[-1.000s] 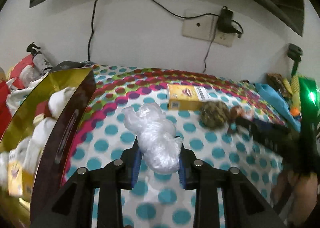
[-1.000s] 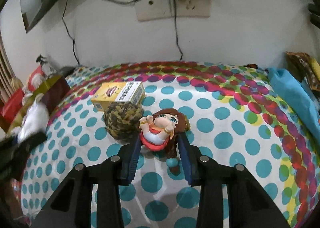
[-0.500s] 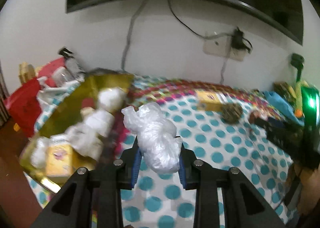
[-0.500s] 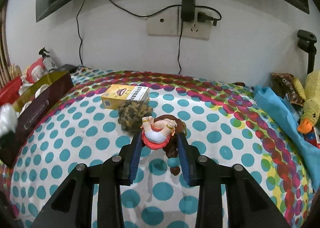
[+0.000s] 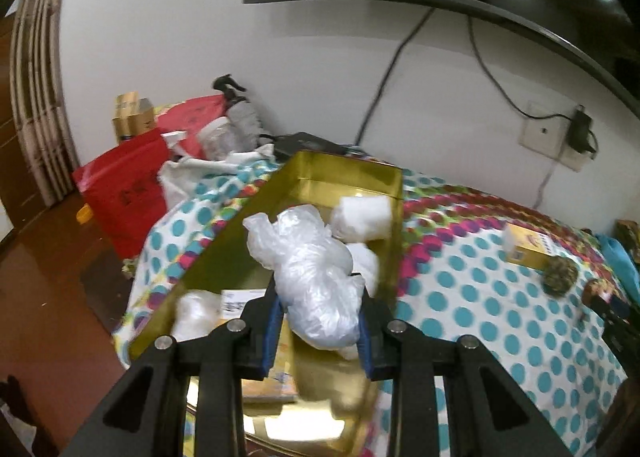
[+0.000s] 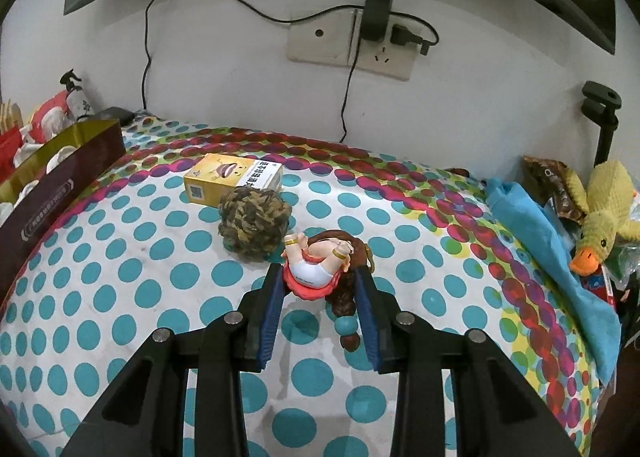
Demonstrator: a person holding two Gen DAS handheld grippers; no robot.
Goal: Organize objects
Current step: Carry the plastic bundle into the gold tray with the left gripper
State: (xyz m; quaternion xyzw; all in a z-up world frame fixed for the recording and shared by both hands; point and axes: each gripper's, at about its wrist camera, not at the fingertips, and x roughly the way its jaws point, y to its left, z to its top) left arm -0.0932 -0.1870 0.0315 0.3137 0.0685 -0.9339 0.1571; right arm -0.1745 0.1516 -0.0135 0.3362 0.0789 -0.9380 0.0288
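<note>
My left gripper (image 5: 320,327) is shut on a crumpled clear plastic bag (image 5: 308,269) and holds it above the gold-lined box (image 5: 344,177), which holds white wrapped items (image 5: 362,213). My right gripper (image 6: 318,315) is shut on a small doll figure (image 6: 316,265) with brown hair and a red skirt, lifted and tilted above the dotted cloth. A brown woven ball (image 6: 254,223) and a yellow carton (image 6: 234,179) lie just beyond the doll. The box also shows at the left of the right wrist view (image 6: 60,181).
The table has a dotted cloth (image 6: 120,297). A blue cloth (image 6: 536,233) and a yellow plush duck (image 6: 600,209) lie at the right edge. A red bag (image 5: 128,193) and clutter stand left of the box. A wall socket with cables (image 6: 360,45) is behind.
My left gripper has carried the plastic bag leftward from over the cloth to above the gold box. My right gripper has lifted and tilted the doll slightly.
</note>
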